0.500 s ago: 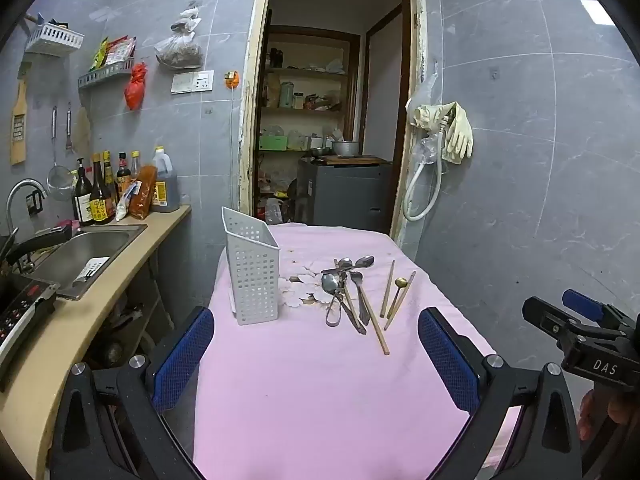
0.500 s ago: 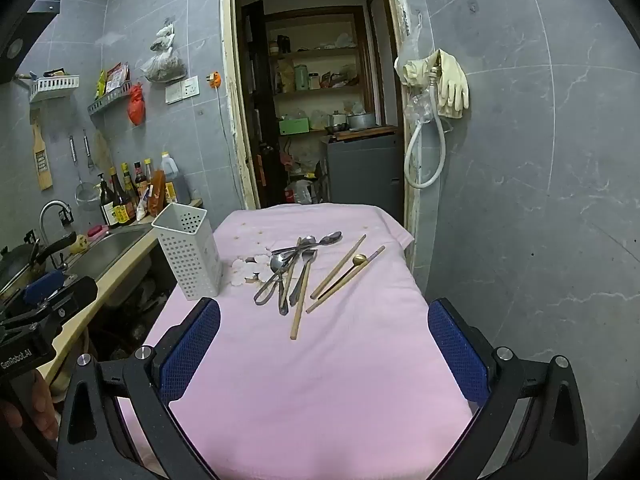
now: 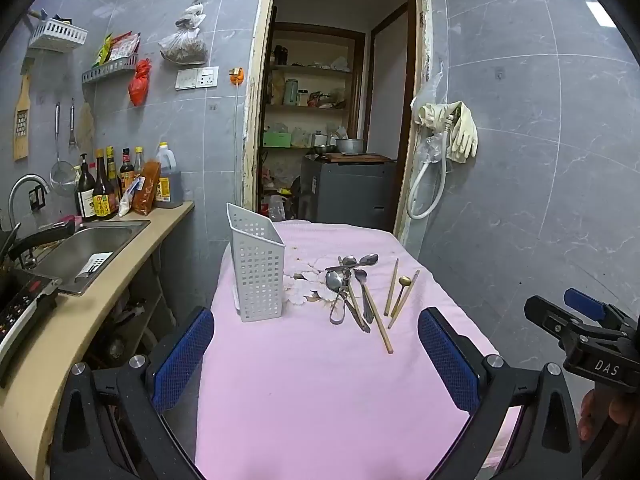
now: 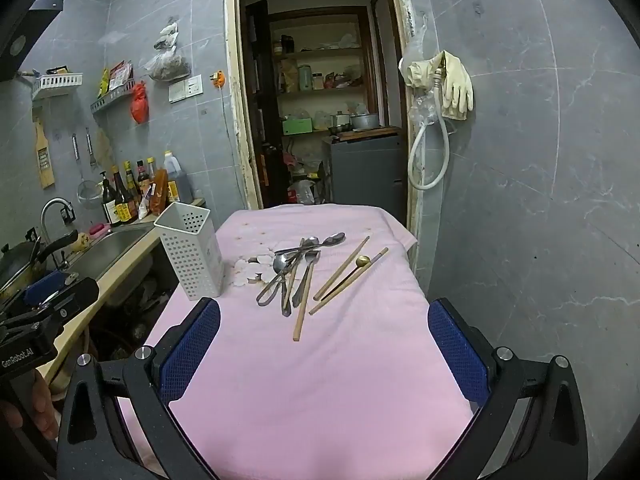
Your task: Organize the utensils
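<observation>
A heap of metal spoons (image 3: 349,280) (image 4: 294,264) lies on the pink-covered table (image 3: 320,380) (image 4: 320,360), with wooden chopsticks (image 3: 391,294) (image 4: 342,269) and a small gold spoon (image 3: 404,281) (image 4: 363,261) beside them. A white perforated utensil holder (image 3: 258,270) (image 4: 191,250) stands upright to their left. My left gripper (image 3: 316,354) is open over the near part of the table, well short of the utensils. My right gripper (image 4: 324,350) is open too, with nothing between its blue pads. Each gripper shows at the edge of the other's view.
To the left run a counter with a steel sink (image 3: 84,246), a tap and sauce bottles (image 3: 108,192). A grey tiled wall with hanging gloves (image 3: 460,132) is close on the right. An open doorway (image 3: 332,120) lies beyond the table's far end.
</observation>
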Demonstrator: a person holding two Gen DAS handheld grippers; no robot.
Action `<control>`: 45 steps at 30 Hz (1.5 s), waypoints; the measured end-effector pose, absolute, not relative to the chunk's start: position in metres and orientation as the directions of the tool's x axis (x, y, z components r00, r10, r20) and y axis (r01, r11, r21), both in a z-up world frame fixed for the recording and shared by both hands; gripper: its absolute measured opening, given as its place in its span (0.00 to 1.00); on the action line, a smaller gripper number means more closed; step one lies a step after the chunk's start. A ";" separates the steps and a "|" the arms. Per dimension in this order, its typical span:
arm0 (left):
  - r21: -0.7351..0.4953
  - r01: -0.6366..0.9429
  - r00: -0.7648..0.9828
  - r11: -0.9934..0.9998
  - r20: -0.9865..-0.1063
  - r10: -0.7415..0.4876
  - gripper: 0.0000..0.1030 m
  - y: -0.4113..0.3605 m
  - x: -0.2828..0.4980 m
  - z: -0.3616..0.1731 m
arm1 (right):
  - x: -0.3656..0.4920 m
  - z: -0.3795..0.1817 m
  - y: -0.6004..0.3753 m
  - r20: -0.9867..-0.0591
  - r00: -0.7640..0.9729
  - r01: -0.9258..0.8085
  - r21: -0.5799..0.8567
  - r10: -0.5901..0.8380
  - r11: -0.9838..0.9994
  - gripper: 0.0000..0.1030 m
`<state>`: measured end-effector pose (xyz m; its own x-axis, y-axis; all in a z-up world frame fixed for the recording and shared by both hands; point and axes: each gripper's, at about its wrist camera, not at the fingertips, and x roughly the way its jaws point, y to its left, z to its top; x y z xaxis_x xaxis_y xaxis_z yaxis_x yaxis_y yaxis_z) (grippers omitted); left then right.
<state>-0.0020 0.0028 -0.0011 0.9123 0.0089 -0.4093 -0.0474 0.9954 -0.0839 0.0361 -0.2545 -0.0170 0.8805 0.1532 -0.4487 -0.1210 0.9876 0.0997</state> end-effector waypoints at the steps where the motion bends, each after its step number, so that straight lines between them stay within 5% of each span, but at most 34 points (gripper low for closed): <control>1: -0.084 -0.048 0.913 0.995 -0.409 0.009 1.00 0.003 -0.002 -0.001 | 0.035 -0.017 -0.253 -0.448 0.881 -0.122 0.099 0.154 0.988 0.99; 45: -0.098 -0.045 0.910 0.994 -0.414 0.000 1.00 0.000 0.006 -0.017 | 0.031 -0.017 -0.237 -0.454 0.878 -0.130 0.081 0.153 0.988 0.99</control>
<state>0.0058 -0.0003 -0.0165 0.9104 0.0003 -0.4137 -0.0450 0.9941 -0.0982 0.0308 -0.2372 -0.0166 0.8780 0.1529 -0.4536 -0.1302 0.9882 0.0811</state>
